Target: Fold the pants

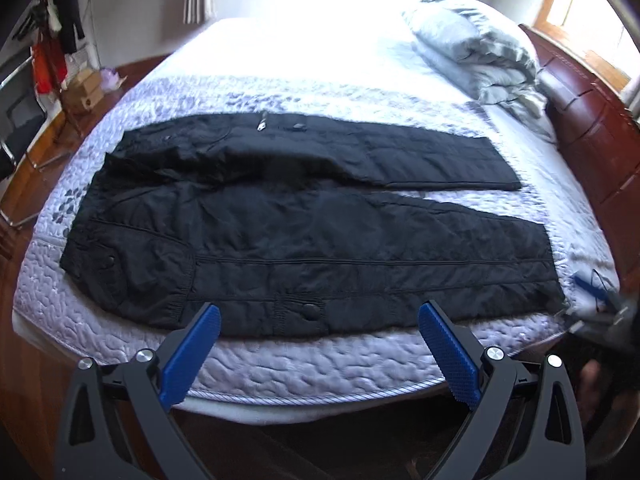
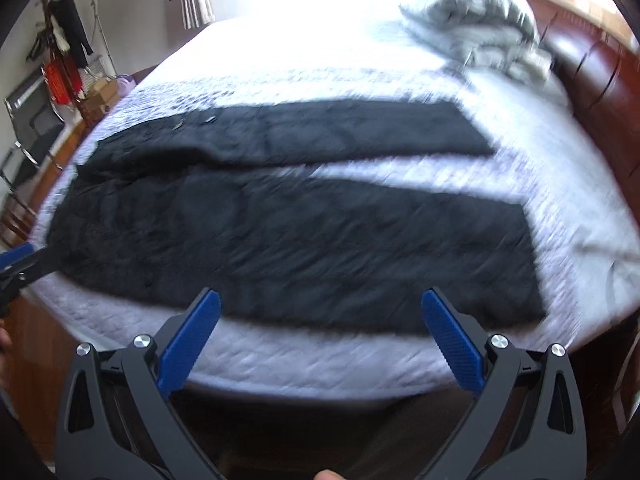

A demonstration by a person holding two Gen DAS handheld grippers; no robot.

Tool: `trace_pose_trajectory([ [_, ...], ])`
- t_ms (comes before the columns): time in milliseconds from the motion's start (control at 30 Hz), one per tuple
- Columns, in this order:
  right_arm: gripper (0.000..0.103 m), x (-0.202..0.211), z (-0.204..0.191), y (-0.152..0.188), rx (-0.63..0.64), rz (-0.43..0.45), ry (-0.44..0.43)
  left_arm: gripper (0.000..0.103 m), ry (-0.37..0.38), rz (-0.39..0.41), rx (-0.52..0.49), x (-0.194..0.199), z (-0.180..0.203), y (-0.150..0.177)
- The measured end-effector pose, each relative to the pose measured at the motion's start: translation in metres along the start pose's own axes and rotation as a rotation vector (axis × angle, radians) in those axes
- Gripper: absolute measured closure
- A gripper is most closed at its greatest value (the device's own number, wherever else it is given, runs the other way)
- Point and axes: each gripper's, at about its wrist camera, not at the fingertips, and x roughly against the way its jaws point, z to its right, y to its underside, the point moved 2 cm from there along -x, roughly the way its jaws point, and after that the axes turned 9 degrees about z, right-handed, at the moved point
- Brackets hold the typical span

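Black padded pants lie spread flat across the bed, waistband at the left, both legs running to the right with a strip of bedspread between them. My left gripper hovers open over the near edge of the near leg, by a button flap, holding nothing. In the blurred right wrist view the same pants fill the middle, and my right gripper is open above the near leg's lower edge, also holding nothing. The right gripper's blue tip shows at the far right of the left wrist view.
The bed has a quilted white-lilac bedspread. A folded grey duvet sits at the far right by the dark red headboard. A chair and a clothes rack stand on the wooden floor to the left.
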Motion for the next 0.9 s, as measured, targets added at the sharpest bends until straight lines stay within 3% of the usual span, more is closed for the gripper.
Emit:
trace_pose_trajectory([
  [167, 0.002, -0.027, 0.063, -0.06, 0.059, 0.046, 0.145, 0.004, -0.067, -0.074, 0.022, -0.043, -0.055, -0.039],
  [267, 0.002, -0.066, 0.111, -0.1, 0.09, 0.023, 0.259, 0.004, -0.101, -0.113, 0.113, -0.074, -0.109, -0.073],
  [367, 0.002, -0.131, 0.167, -0.143, 0.068, -0.087, 0.232, 0.004, -0.167, -0.126, 0.214, -0.105, -0.165, -0.106],
  [467, 0.002, -0.197, 0.22, -0.174, -0.03, -0.194, 0.175, 0.004, -0.149, -0.225, 0.322, -0.149, -0.227, -0.137],
  [567, 0.002, -0.267, 0.263, -0.197, -0.103, -0.268, 0.165, 0.004, -0.201, -0.288, 0.428, -0.186, -0.279, -0.159],
  [633, 0.002, -0.31, 0.277, -0.207, -0.097, -0.319, 0.169, 0.004, -0.15, -0.34, 0.489, -0.212, -0.302, -0.169],
  [767, 0.002, -0.366, 0.285, -0.217, -0.042, -0.349, 0.158, 0.004, -0.158, -0.401, 0.545, -0.251, -0.334, -0.184],
  [900, 0.002, -0.404, 0.289, -0.228, -0.057, -0.321, 0.13, 0.004, -0.242, -0.446, 0.52, -0.284, -0.35, -0.193],
])
